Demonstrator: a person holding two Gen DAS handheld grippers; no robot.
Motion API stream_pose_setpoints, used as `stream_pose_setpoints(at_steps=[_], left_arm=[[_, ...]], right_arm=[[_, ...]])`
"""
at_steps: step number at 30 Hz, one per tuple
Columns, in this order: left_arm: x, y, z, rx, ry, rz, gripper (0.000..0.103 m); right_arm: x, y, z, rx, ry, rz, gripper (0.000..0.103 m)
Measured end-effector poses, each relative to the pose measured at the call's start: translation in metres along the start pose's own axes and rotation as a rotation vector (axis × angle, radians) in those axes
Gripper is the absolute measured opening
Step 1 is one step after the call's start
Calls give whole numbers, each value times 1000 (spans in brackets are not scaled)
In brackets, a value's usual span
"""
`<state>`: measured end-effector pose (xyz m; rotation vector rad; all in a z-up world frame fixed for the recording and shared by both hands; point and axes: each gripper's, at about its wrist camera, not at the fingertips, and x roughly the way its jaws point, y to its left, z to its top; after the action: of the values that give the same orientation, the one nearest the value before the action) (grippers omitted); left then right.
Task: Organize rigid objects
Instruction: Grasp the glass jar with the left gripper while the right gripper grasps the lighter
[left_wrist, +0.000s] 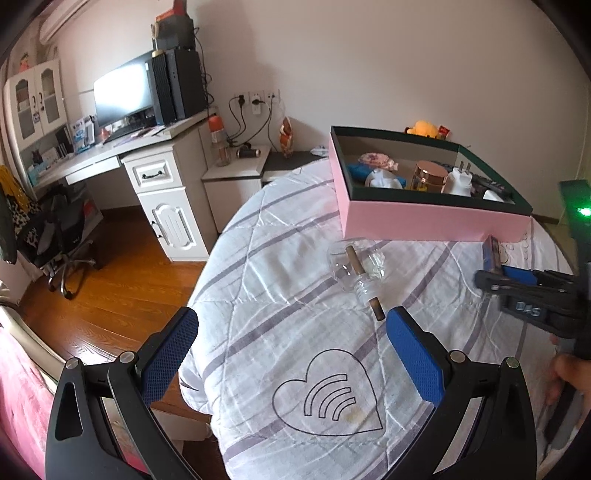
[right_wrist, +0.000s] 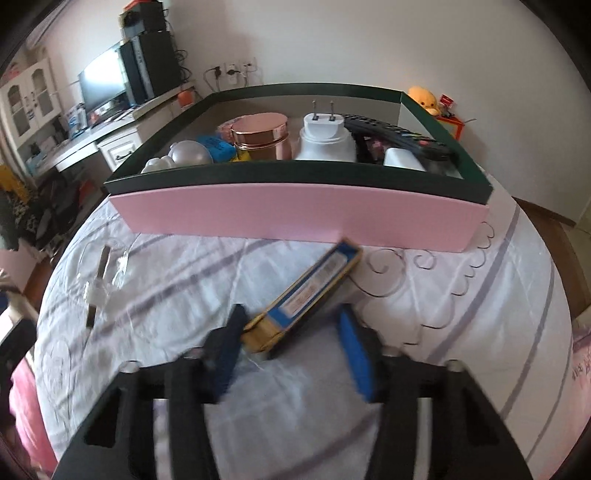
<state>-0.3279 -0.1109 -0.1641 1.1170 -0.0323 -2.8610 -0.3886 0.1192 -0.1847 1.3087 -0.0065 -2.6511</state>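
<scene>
Blue tin (right_wrist: 306, 295) btwn right gripper (right_wrist: 291, 347) jaws

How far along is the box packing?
Done: copper jar, white plug and remote sit in the pink box. In hand: right gripper straddles the blue-gold case. Left: glass bottle lies on the quilt, left gripper open.

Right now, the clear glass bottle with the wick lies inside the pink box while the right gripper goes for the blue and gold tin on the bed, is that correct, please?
Not quite: the clear glass bottle lies on the bed, outside and in front of the pink box, as the left wrist view shows. The rest holds: the right gripper is at the blue and gold tin on the bed.
</scene>
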Motion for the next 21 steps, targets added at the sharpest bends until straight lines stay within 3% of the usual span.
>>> stream_pose_setpoints(at_steps=[2, 5, 11, 19, 21], left_arm=[[4, -3, 1, -10, 11, 0, 103], [11, -10, 2, -11, 29, -16, 103], [37, -29, 13, -16, 79, -37, 103], [83, -45, 24, -21, 176, 19, 102], [84, -44, 28, -28, 169, -2, 99]], right_arm=[[-6, -12, -4, 6, 2, 26, 23], [-14, -23, -12, -11, 9, 49, 16], [-21, -34, -21, -15, 3, 86, 16], [-14, -32, -11, -4, -7, 100, 17], [-10, -32, -7, -3, -9, 103, 23]])
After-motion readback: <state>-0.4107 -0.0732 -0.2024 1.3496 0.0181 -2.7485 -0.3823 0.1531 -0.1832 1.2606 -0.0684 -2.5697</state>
